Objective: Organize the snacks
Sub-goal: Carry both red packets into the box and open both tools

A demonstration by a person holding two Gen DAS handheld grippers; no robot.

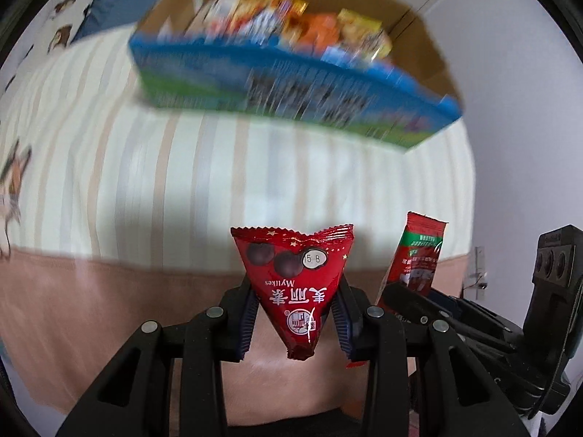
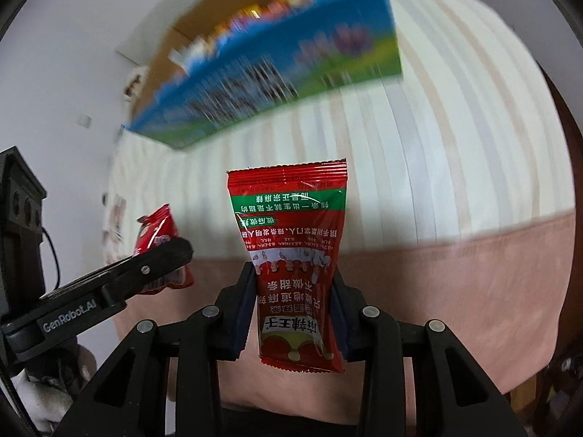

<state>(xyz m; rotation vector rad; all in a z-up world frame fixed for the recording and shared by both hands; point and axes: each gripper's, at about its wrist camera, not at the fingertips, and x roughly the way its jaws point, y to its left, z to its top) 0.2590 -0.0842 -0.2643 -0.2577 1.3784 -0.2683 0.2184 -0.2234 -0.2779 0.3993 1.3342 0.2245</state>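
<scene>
Over bed — left gripper (image 1: pixel 295 313) clamps Mylikes pouch (image 1: pixel 293 284) | right gripper (image 2: pixel 295 313) clamps spicy-strip packet (image 2: pixel 291 247), print legible only right view

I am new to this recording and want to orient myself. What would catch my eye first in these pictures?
First, two red snack packets, each pinched between a gripper's jaws: a triangular chocolate packet in the left gripper, and a red spicy-strip packet with a green band in the right gripper. Behind them, blurred, an open blue cardboard box full of colourful snacks sits on the striped bedcover.

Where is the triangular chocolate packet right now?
Left wrist view, bottom centre: the chocolate packet is pinched in the left gripper, beside the right gripper's red sachet.
</scene>
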